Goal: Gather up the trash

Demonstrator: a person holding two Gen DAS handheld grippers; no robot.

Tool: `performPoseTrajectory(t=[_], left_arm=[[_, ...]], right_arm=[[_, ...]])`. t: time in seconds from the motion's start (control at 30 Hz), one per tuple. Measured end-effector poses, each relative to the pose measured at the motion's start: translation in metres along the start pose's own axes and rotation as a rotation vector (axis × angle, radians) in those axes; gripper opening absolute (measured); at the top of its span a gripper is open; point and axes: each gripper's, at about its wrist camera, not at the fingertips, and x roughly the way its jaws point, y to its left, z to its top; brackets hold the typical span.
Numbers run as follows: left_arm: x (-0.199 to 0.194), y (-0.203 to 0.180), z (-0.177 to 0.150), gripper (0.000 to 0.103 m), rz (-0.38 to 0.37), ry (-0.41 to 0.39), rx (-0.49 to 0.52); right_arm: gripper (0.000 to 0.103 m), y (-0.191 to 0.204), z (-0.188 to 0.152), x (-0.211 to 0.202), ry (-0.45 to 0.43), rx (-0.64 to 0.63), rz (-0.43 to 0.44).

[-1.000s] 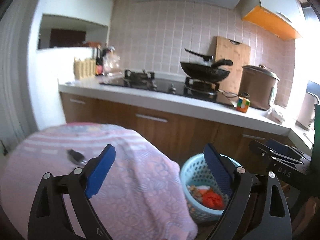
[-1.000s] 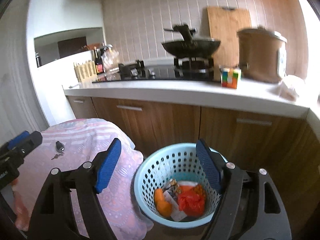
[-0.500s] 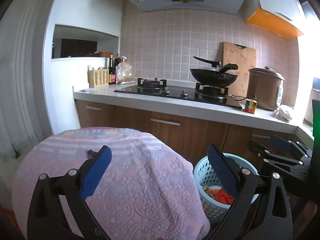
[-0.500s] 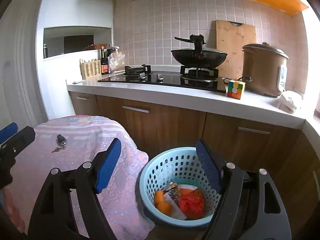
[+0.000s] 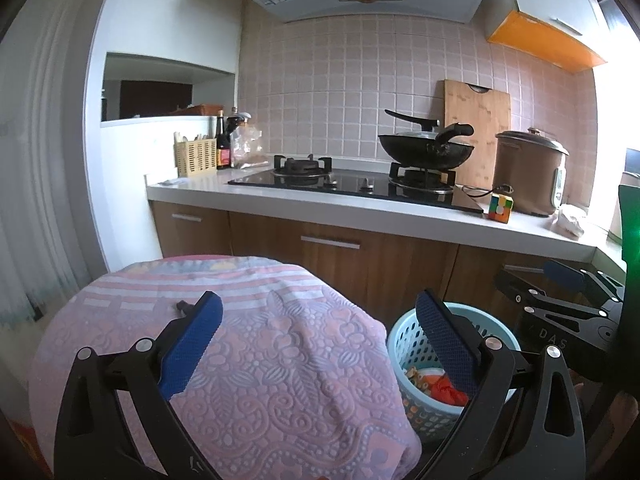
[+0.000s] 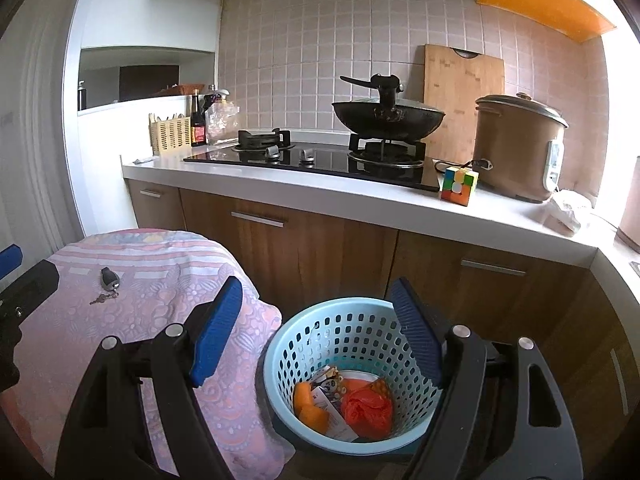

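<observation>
A light blue perforated basket (image 6: 316, 340) stands on the floor by the cabinets and holds trash: a red crumpled bag (image 6: 368, 404), an orange piece (image 6: 308, 404) and printed wrappers (image 6: 332, 384). The basket also shows in the left wrist view (image 5: 404, 340). My right gripper (image 6: 316, 336) is open and empty, raised above the basket. My left gripper (image 5: 318, 348) is open and empty above the pink cloth-covered table (image 5: 280, 368). The right gripper shows at the right edge of the left wrist view (image 5: 560, 300).
A car key with small keys (image 6: 108, 282) lies on the pink cloth (image 6: 140, 320). Behind stands a white counter (image 6: 320, 192) with a gas hob, a black wok (image 6: 388, 114), a puzzle cube (image 6: 458, 186), a brown cooker (image 6: 518, 148) and a crumpled white bag (image 6: 566, 210). Wooden cabinets (image 6: 320, 248) close the space below.
Both grippers have risen and tilted up, so the hood and more wall show. Both stay open and empty. The basket and key have not moved.
</observation>
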Motion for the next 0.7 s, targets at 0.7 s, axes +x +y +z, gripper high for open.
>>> performPoseTrajectory(t=[0.7], left_arm=[[0.0050, 0.0032, -0.0061, 0.095, -0.005, 0.027, -0.019]], right_arm=[[0.073, -0.0003, -0.0043, 0.0052, 0.019, 0.002, 0.002]])
